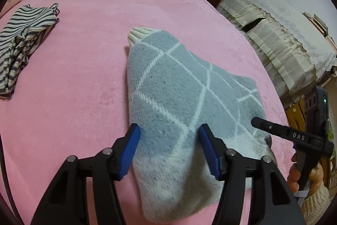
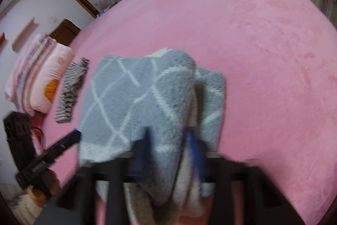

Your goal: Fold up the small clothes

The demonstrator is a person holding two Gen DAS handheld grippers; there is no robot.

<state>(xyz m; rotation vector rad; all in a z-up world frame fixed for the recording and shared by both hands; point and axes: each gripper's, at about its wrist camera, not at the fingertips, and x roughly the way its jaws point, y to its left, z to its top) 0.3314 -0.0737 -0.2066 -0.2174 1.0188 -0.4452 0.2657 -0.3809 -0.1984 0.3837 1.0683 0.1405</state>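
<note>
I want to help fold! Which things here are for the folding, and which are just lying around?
For folding: grey diamond-pattern sock, left gripper, right gripper.

Just lying around: striped cloth, pillows, pink blanket, lace-covered furniture.

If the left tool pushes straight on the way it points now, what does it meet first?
Most likely the grey-blue sock: it lies directly between and ahead of the left tool, whose open fingers straddle it. Beneath it is the pink blanket. How near the fabric is, the picture does not settle.
</note>
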